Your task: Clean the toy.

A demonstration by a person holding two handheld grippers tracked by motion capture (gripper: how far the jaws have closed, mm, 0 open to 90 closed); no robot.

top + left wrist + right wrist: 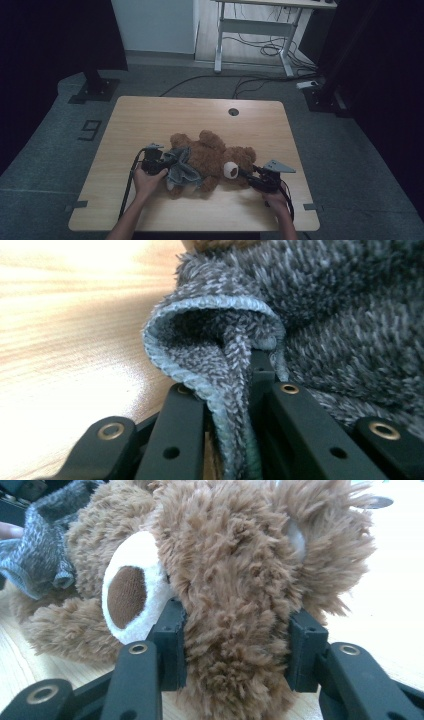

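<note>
The left gripper (227,405) has its jaws pinched together on a fold of the fuzzy grey knitted garment (320,315), the light blue hem of that cloth looping up just above the black jaws and running down between them. The right gripper (235,655) has its jaws partway closed on the head of the shaggy brown plush teddy bear (235,565) – one jaw presses in just beside the white muzzle with its brown nose, the other against the fur below the ear.

From the high view, the teddy bear (212,157) lies on its back across the near middle of the light wooden table (150,120), head toward the right gripper (251,176) and legs toward the left. The grey garment (182,170) sits bunched around its lower body, touching the left gripper (167,161) – each gripper is held by a hand reaching in from the near edge
</note>
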